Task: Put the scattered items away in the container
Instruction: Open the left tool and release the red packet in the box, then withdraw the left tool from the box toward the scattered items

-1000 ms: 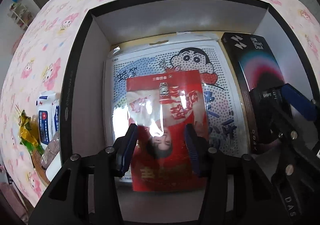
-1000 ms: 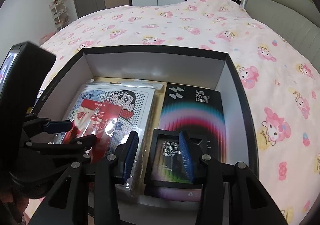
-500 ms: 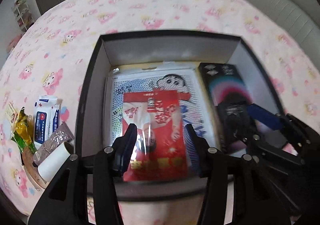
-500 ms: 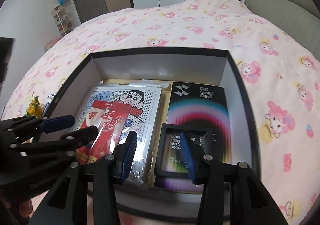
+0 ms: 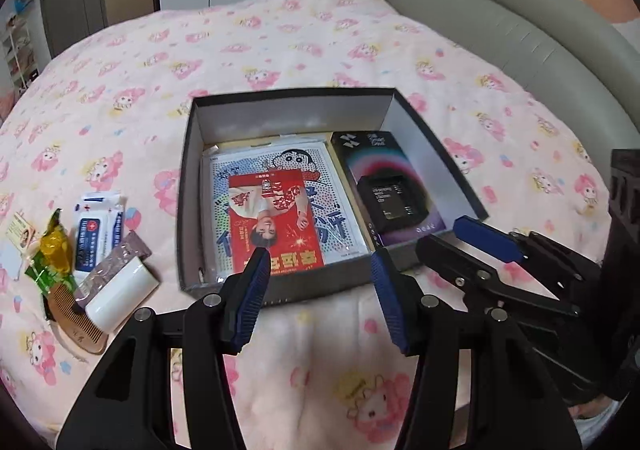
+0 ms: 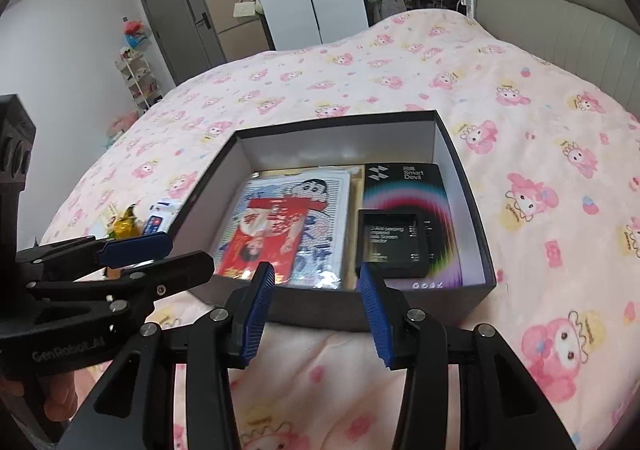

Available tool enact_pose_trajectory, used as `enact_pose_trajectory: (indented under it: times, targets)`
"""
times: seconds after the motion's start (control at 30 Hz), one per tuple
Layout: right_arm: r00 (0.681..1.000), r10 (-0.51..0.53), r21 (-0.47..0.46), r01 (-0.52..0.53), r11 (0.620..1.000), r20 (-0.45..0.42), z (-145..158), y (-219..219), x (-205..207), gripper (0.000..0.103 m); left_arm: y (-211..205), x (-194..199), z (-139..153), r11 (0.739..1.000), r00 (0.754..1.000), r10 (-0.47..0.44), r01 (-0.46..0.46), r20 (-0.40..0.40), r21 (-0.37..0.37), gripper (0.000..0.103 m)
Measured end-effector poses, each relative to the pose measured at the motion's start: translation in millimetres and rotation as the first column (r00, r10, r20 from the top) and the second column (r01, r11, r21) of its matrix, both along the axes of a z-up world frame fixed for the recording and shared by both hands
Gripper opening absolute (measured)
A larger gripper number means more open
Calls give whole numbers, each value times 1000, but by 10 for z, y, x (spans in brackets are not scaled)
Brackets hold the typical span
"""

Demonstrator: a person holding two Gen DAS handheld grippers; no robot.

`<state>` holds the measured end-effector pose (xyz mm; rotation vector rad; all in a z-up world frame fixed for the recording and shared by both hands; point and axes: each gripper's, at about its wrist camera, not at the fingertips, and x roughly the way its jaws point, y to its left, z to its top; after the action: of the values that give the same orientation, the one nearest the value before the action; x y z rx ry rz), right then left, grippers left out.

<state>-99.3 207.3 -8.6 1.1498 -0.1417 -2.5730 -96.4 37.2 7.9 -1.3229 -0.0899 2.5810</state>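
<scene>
A black box (image 5: 188, 186) (image 6: 464, 178) sits on the pink bedspread. Inside lie a cartoon-print pack (image 5: 304, 162) (image 6: 320, 186) with a red packet (image 5: 272, 218) (image 6: 272, 234) on top, and a dark Smart Devil box (image 5: 372, 158) (image 6: 404, 186) with a small black box (image 5: 392, 202) (image 6: 392, 238) on it. Left of the box lie a wipes pack (image 5: 98, 226) (image 6: 158, 220), a yellow-green wrapper (image 5: 52, 250) (image 6: 122, 226), a brown bar (image 5: 116, 258), a white roll (image 5: 122, 292) and a wooden comb (image 5: 76, 326). My left gripper (image 5: 318, 298) and right gripper (image 6: 314, 314) are open and empty, in front of the box.
A grey padded headboard (image 5: 520, 34) (image 6: 560, 22) runs along the bed's right side. A small card (image 5: 20, 230) lies at the far left. A door, wardrobe and shelf (image 6: 136, 78) stand beyond the bed.
Both grippers have pulled back and up out of the box. They hung over its contents before; now they sit in front of its near wall. The items in the box have not moved.
</scene>
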Motion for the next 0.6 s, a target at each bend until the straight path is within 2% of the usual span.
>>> enact_pose_trajectory:
  times: [0.33, 0.6]
  targets:
    - [999, 31, 0, -31, 1000, -34, 277, -312, 375, 41, -300, 511, 246, 998, 997, 51, -49, -53, 31, 54]
    - [995, 81, 34, -80, 996, -52, 373, -668, 632, 41, -667, 828, 278, 995, 994, 93, -90, -62, 52, 54]
